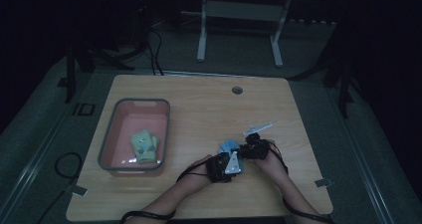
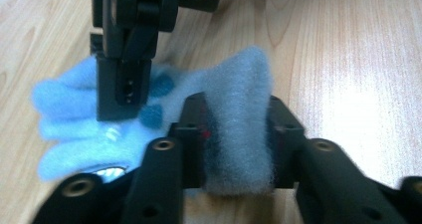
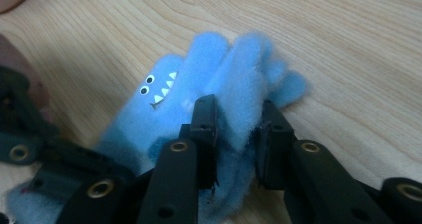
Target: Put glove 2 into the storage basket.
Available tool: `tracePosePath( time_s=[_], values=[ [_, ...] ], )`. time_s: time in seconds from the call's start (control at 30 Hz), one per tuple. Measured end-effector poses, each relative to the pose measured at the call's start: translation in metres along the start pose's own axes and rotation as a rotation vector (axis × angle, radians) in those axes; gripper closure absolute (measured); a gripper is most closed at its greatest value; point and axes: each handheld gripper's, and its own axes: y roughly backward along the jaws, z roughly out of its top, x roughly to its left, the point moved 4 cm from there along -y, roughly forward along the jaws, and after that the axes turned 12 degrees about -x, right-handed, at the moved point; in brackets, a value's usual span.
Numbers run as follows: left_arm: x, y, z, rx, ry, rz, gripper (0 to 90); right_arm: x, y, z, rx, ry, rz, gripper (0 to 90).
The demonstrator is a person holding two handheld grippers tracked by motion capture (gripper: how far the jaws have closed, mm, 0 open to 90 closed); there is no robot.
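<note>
Both hands [image 1: 234, 164] close together, level

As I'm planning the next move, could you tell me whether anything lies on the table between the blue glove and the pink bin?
Nothing visible: bare table lies between the blue glove and the pink bin.

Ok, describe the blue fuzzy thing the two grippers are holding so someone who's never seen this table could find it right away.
On the wooden table, look right of the pink bin, near the front edge where the two hands meet. There the left gripper and the right gripper each pinch a fold of a fluffy blue glove. Unlike the green glove in the bin, it is blue, with printed eyes and jagged teeth.
</note>
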Motion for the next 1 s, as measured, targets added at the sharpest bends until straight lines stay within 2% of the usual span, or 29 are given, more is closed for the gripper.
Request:
tracePosePath(
  time_s=[0.13,0.5,0.63,0.7,0.8,1.0],
  values=[
    [0.003,0.005,0.003,-0.012,0.037,-0.021,74.6,0.001,0.003,0.003,-0.017,-0.016,0.012,78.1],
    [0.009,0.027,0.014,-0.008,0.018,-0.016,75.5,0.011,0.012,0.022,-0.061,-0.001,0.049,79.0],
    [0.015,0.042,0.020,-0.011,0.006,0.005,75.5,0.017,0.016,0.035,-0.087,-0.002,0.067,79.0],
    [0.018,0.048,0.022,-0.022,0.017,0.014,75.5,0.020,0.017,0.041,-0.096,0.008,0.064,78.9],
    [0.023,0.058,0.025,-0.023,0.011,0.031,75.5,0.023,0.019,0.050,-0.111,0.011,0.068,78.9],
    [0.031,0.075,0.027,-0.008,0.000,0.053,75.6,0.032,0.018,0.067,-0.132,0.019,0.083,79.0]
  ],
)
